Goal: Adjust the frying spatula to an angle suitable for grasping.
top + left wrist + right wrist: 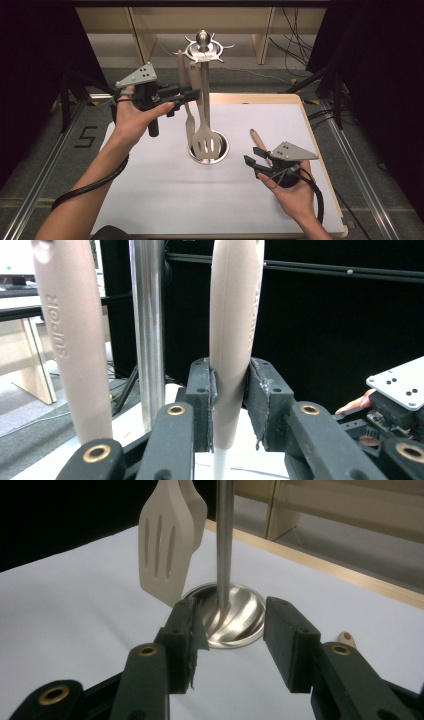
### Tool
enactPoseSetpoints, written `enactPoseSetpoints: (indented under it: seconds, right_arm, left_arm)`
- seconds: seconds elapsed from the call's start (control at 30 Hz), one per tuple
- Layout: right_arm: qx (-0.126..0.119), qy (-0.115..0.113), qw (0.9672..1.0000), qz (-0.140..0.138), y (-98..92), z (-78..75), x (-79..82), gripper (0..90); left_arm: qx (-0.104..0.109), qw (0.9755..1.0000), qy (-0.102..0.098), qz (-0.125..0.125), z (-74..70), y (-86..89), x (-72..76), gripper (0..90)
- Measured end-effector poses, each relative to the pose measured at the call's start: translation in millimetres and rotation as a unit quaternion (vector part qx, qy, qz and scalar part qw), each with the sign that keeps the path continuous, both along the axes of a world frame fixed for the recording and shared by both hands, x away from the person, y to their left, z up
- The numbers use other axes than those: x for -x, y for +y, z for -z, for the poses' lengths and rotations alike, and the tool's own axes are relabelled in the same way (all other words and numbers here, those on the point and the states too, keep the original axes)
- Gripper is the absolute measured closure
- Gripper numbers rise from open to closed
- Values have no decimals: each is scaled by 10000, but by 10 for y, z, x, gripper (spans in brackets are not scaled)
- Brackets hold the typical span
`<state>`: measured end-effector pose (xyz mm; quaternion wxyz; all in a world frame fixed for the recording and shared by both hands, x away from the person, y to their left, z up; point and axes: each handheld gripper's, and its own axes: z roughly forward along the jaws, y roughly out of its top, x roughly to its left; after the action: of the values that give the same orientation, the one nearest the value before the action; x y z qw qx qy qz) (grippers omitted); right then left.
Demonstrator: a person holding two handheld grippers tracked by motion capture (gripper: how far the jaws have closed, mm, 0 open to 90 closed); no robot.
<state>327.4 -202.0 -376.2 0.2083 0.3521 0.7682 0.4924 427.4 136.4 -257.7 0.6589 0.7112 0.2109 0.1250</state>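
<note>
Left gripper (230,390) clamped on a hanging utensil handle (232,340) at the rack; right gripper (230,645) idle and open.

Steel rack (203,95) stands mid-table on the white mat (165,190), round base (235,615) on the mat. Left jaws pinch the beige handle on both sides, about mid-length, handle near upright, just beside the rack's pole (147,330). A second beige handle (70,340) hangs on the far side of the pole. Slotted spatula (206,140) hangs low over the base. Right jaws stand wide with nothing between them, low over the mat, aimed at the base. Wooden-handled tool (260,142) lies on the mat just beside the right gripper.
</note>
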Motion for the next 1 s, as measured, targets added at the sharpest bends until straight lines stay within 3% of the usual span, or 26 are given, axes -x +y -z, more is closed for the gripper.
enactPoseSetpoints:
  seconds: [0.03, 0.23, 0.3, 0.37, 0.4, 0.43, 0.73, 0.83, 1.0]
  right_arm:
    - [-9, -185, 9998, 32, 3, 12, -18, 575]
    - [-61, -160, 9998, 68, 11, 20, -14, 575]
    - [49, -170, 9998, -30, -15, 9, -28, 575]
    - [-2, -73, 10000, -21, -11, 12, -21, 575]
    - [-7, -205, 9998, 27, -13, 19, -29, 576]
    - [48, -136, 9999, -20, -24, 10, -25, 576]
    - [112, -212, 9997, -20, -40, 7, -26, 576]
    - [-8, 12, 10000, 48, -29, 6, 0, 576]
    - [-8, 22, 10000, 48, -31, 11, 1, 575]
  left_arm:
    - [8, 10000, 9, 10, 2, -1, -6, 722]
    - [55, 9999, 107, 61, -1, -16, -33, 721]
    - [101, 9998, 169, 81, -1, -20, -39, 720]
    - [139, 9996, 233, 97, 2, -24, -42, 718]
    - [178, 9994, 266, 104, 5, -24, -45, 716]
    - [210, 9992, 311, 102, 8, -23, -45, 714]
    - [353, 9985, 385, -138, 7, 36, -38, 669]
    - [331, 9986, 370, -207, -11, 49, -33, 656]
    - [503, 9978, 365, -234, -32, 59, -29, 635]
